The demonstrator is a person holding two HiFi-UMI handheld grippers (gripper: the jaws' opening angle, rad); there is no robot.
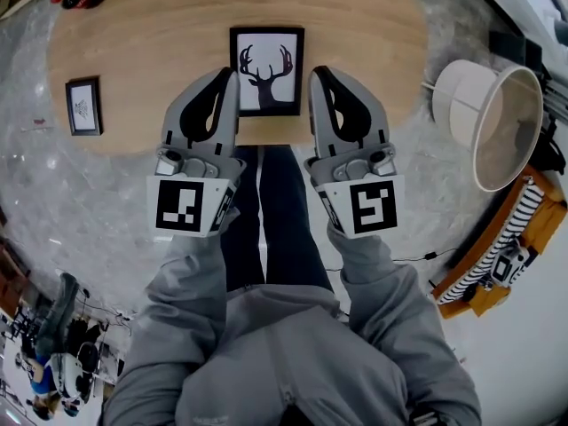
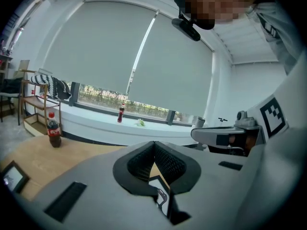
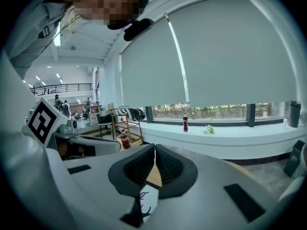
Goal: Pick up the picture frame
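Approach step: the picture frame (image 1: 266, 71) lies flat on the counter (image 1: 160, 34) at 12 o'clock, flanked by the left hand-held gripper (image 1: 224, 82) and right hand-held gripper (image 1: 320, 80), both pressed together and empty; next they must spread to grasp.

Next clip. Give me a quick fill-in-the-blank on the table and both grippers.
1. The picture frame ahead of the grippers shows an antlered ____.
2. The left gripper and right gripper both have their fingers ____.
3. In the head view, the small frame lies to the ____ of the picture frame.
4. Both frames lie on a ____ table.
Missing words: deer; shut; left; wooden.
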